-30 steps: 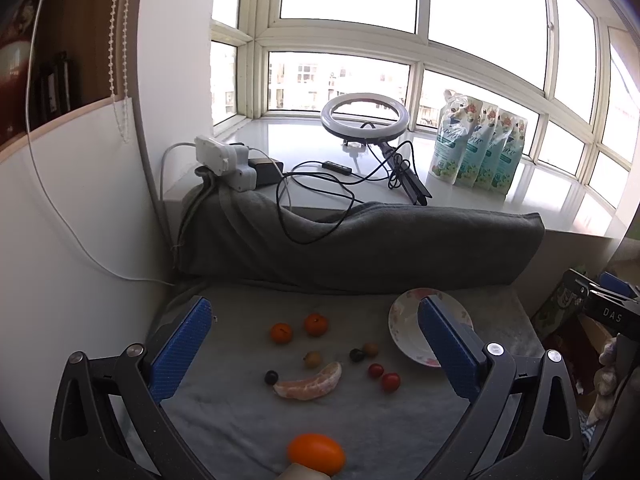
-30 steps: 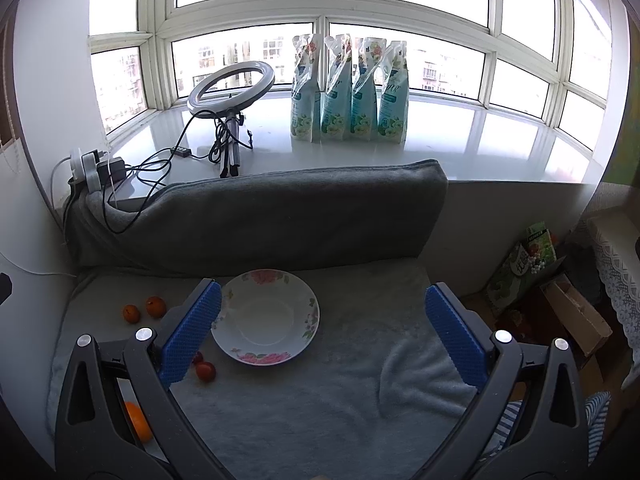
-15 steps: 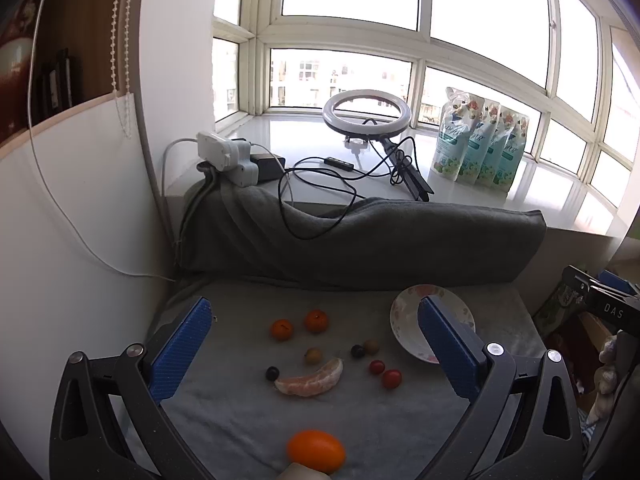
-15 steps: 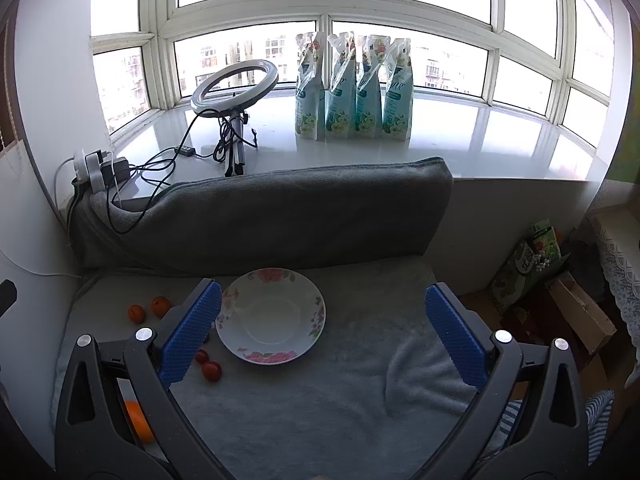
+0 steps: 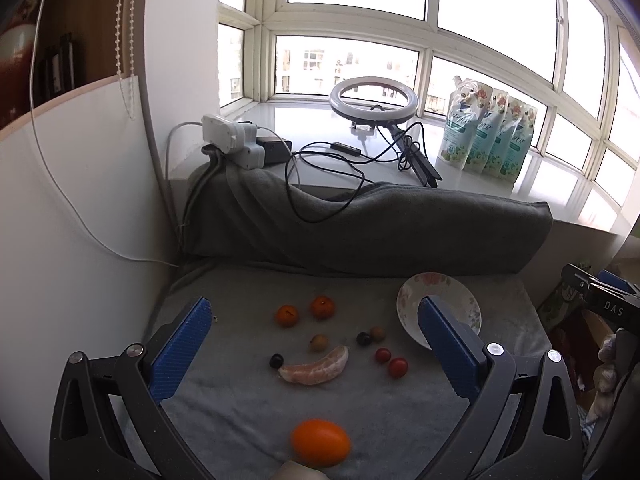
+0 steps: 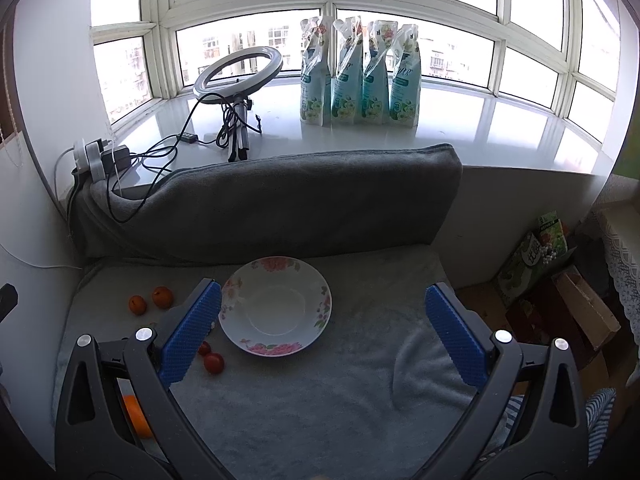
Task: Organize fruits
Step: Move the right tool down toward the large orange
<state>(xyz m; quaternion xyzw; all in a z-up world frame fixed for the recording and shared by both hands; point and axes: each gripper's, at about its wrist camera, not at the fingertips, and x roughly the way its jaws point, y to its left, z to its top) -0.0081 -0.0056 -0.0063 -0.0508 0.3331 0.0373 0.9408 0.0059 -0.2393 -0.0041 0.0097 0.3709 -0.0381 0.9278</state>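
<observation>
Fruits lie scattered on a grey blanket (image 5: pixel 240 408): two small oranges (image 5: pixel 287 315), a peeled citrus segment (image 5: pixel 314 369), two cherry tomatoes (image 5: pixel 397 367), dark grapes (image 5: pixel 276 360), brown longans (image 5: pixel 319 343) and a large orange (image 5: pixel 320 442) nearest me. A floral white plate (image 6: pixel 276 306) sits empty to their right; it also shows in the left wrist view (image 5: pixel 460 304). My left gripper (image 5: pixel 314 340) is open above the fruits, empty. My right gripper (image 6: pixel 320 328) is open above the plate, empty. The small oranges (image 6: pixel 162 297) and tomatoes (image 6: pixel 213 362) show left of the plate.
A dark grey bolster (image 6: pixel 280 204) lines the back of the blanket. Behind it the windowsill holds a ring light (image 6: pixel 239 71), cables, a power strip (image 5: pixel 234 140) and several refill pouches (image 6: pixel 360 76). Boxes and bags (image 6: pixel 560 280) stand on the floor at the right.
Both grippers have drifted slightly; the scene sits a little lower and closer in both views. Both stay open. No fruit has moved.
</observation>
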